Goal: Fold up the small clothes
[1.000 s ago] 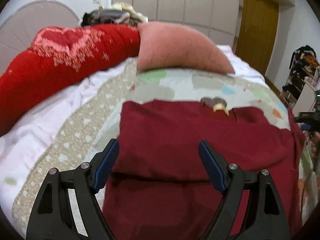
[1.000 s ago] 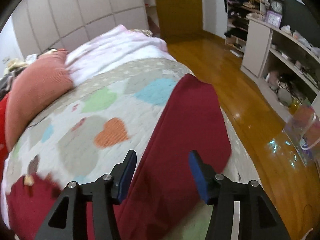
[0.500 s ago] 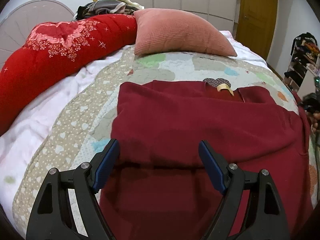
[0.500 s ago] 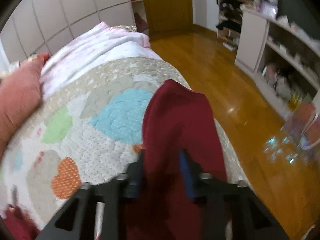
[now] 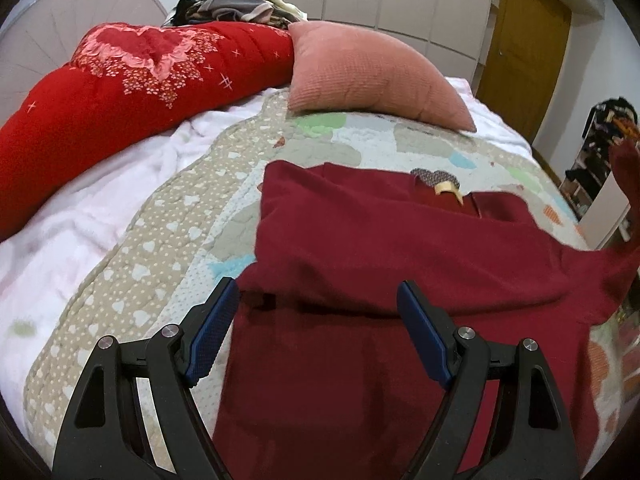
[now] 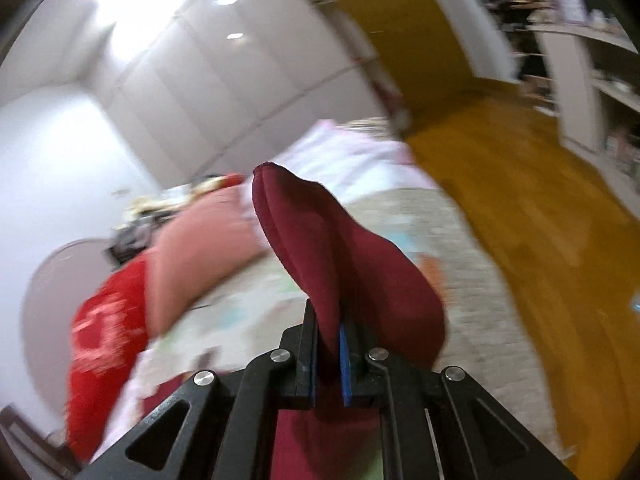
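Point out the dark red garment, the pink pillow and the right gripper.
dark red garment [image 5: 400, 248]: left wrist view, middle of its body.
pink pillow [image 5: 368, 72]: left wrist view, front face.
right gripper [image 6: 328, 364]: right wrist view, between its fingertips.

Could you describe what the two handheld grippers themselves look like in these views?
Both look alike. The left gripper and right gripper have matte black frames with triangular cut-outs, round silver pivot pins, and blue textured pads lining the inner faces of the fingers. No cables, markings, sleeves or hands are visible.

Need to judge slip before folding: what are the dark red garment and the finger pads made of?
Dark red garment: looks like soft matte knit or fleece; it drapes in rounded folds, no sheen. Finger pads: blue, finely ribbed, probably rubber or plastic grip on black frames.
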### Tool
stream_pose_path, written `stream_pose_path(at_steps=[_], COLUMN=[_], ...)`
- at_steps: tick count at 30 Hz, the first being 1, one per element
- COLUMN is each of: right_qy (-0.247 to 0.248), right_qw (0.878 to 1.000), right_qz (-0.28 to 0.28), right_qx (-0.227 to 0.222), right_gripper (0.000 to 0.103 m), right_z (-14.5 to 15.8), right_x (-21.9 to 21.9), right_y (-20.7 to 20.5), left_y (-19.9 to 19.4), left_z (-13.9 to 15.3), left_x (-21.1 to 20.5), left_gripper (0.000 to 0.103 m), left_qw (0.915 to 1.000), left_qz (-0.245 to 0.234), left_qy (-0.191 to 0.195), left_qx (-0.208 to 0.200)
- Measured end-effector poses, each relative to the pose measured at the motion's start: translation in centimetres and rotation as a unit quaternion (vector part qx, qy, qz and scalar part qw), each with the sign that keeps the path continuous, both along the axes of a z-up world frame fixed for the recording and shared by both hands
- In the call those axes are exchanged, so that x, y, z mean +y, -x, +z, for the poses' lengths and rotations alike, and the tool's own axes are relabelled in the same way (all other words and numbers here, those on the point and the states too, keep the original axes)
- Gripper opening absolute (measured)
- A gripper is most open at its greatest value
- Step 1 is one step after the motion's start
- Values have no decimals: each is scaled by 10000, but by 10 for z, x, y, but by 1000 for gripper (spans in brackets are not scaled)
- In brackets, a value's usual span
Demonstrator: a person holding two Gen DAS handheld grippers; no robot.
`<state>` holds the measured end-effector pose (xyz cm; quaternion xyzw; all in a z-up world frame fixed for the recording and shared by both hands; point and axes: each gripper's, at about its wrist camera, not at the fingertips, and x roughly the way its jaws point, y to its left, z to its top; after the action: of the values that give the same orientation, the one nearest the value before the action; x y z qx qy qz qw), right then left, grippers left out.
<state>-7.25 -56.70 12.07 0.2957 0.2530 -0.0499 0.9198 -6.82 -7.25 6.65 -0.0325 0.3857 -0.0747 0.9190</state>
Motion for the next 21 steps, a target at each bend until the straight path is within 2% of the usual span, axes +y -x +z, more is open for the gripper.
stream_pose_path(at_steps=[3,5,8,10,12,14,15,17,19,21], right_qy=[181,349,546,666,344,46,-62,-360,-819,-931], right_qw=[9959,9870,9675,9604,9534,9384,9335,9401,9483,9577], right_qz=[835,1527,2427,2679,2996,3276,3300,3179,2910,2644], right_qx=[-281,-371,-454,-369,124,1099,1401,1174,961,643], right_gripper=[8,8,8,8,8,10,11,16,43,51], right_z=[23,30,16,-13,-56,-107,-125,-131,-125,-113], right_x=[62,119,200,245,276,302,307,299,281,267], right_y=[-14,-31,-57,-74,-95,-115,-117,-112,-97,-79], left_y=[2,2,-2,-5,-7,-11,-13,-19,-29,-39], left_z=[8,10,10,9,6,5,4,3,2,2], left_x=[10,18,25,27,29,31,32,32,31,28], left_gripper=[82,82,82,82,82,82,82,82,82,82], left_qw=[9998,9996,9993,9993,9994,9994,9993,9990,9986,9973], left_qz=[100,191,229,206,156,69,12,-81,-83,-122], left_qy=[144,208,285,314,313,337,367,419,483,662], left_qx=[-61,-75,-29,12,60,92,110,140,189,285])
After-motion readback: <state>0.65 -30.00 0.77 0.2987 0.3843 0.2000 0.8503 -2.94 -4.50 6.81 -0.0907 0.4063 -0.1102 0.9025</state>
